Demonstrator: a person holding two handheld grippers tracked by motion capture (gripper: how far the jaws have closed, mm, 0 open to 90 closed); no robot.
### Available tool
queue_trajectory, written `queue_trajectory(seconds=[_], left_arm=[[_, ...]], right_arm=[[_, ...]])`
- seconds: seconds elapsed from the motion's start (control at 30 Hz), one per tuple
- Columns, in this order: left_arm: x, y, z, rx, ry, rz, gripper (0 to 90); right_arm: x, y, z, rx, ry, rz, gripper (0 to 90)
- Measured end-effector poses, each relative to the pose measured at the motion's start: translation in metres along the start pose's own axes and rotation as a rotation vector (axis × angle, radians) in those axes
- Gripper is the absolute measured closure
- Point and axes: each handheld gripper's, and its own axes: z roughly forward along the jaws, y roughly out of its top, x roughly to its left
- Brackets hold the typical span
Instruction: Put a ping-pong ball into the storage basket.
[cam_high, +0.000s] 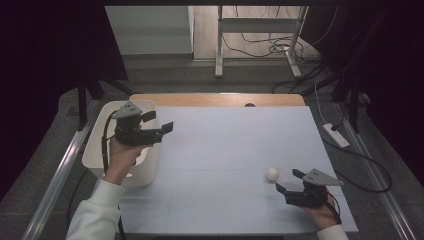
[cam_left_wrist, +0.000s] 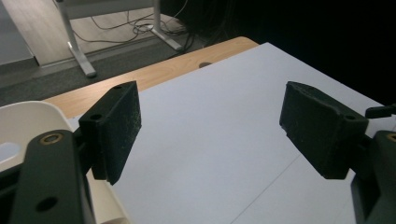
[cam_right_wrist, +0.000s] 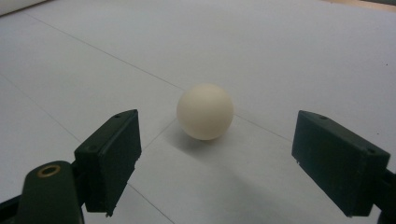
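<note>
One white ball (cam_high: 272, 174) sits on the pale sheet covering the tabletop (cam_high: 235, 150), toward the right side and somewhat nearer the near edge than the far one, with bare sheet all around it. Right tool (cam_high: 288, 182): held low just beside the ball, on the near-right side; jaws spread wide, nothing between the pads. In the right gripper view the ball (cam_right_wrist: 205, 111) lies ahead of the jaws, roughly centred in the gap, not touching either pad; a soft shadow falls under it toward the camera. Left tool (cam_high: 159, 121): held up over the right rim of one white bin (cam_high: 95, 145) at the tabletop's left edge; jaws spread, holding nothing. In the left gripper view the bin's rim (cam_left_wrist: 32, 112) shows at lower left, and open sheet runs out between the jaws to the far wooden strip (cam_left_wrist: 154, 74) of the tabletop. The stretch between the two tools is bare sheet, with no obstacle on it. The sheet stops short of the far edge, leaving the wood strip exposed. Count: one ball, one bin, two tools, two hands. Beyond the far edge: floor with loose cables (cam_high: 260, 42) and a metal frame leg (cam_high: 219, 45).
</note>
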Motion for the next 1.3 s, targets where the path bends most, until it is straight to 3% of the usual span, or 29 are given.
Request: queue_trajectory(seconds=[0.77, 1.3], left_arm=[[-0.03, -0.014, 0.03, 0.051, -0.125, 0.033, 21.4], [-0.05, -0.021, 0.043, 0.076, -0.177, 0.072, 21.2]], right_arm=[[-0.002, -0.001, -0.003, -0.001, -0.011, 0.005, 15.9], [-0.002, -0.001, -0.003, -0.003, -0.011, 0.003, 15.9]])
